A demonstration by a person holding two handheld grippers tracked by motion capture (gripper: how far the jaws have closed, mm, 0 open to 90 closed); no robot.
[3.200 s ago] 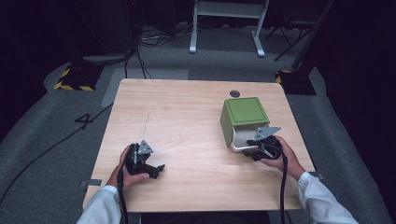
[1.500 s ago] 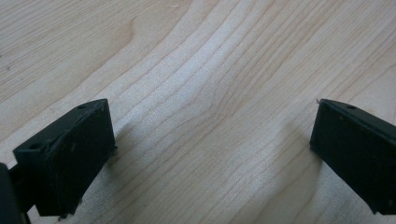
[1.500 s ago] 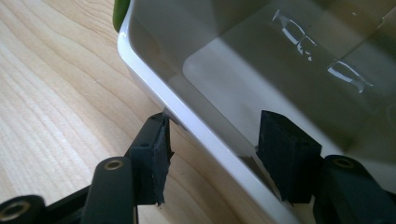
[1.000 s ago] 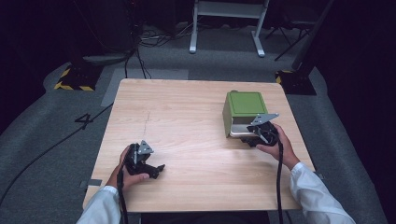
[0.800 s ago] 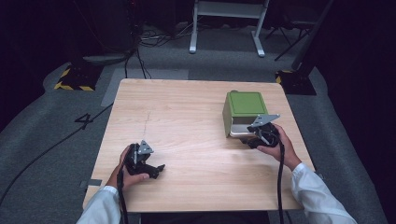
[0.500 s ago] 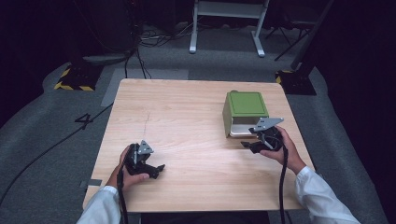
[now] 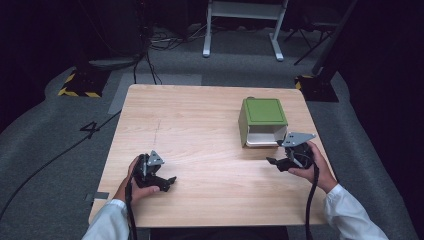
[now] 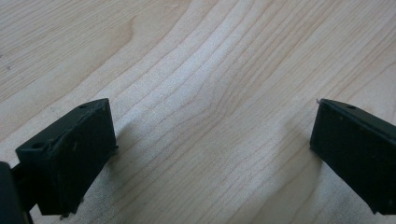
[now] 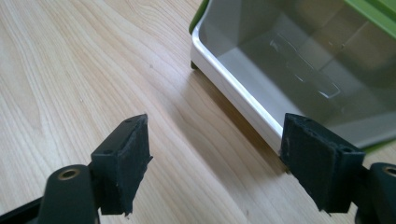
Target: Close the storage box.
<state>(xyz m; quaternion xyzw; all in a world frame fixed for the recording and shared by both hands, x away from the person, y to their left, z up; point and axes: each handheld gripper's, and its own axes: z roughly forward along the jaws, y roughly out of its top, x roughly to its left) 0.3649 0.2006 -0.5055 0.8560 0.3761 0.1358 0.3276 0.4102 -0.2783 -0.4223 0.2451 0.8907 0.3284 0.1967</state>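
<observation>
We note a green box [image 7: 262, 122] standing on the wooden table [image 7: 200, 120], right of centre in the high view and towards the far right part of the tabletop. Its top is a flat, matte olive-green panel, nearly square, with softly rounded corners. The side turned to the lower edge of the frame is open: there we see a white rim and a pale, shaded interior. In the right gripper view the same box [image 9: 299, 70] fills the upper right of the frame; its white lip runs diagonally from upper centre down to the right, the inner walls look grey-white and smooth, and a thin green edge shows along the top right corner and at the left end of the lip.

The open mouth points to the bottom of the high view, towards the person. The box sits square to the table edges, with its slightly longer side running from the near to the far edge; the difference is small.

The right gripper [image 7: 283, 161] lies just below and right of the box mouth in the high view, held in the right hand [image 7: 312, 162]. Its jaws stand apart and have just been opening; only bare wood lies between them, no pad on the box. The left gripper [image 7: 167, 181], lower left, rests on the table with jaws wide apart over wood grain.
</observation>
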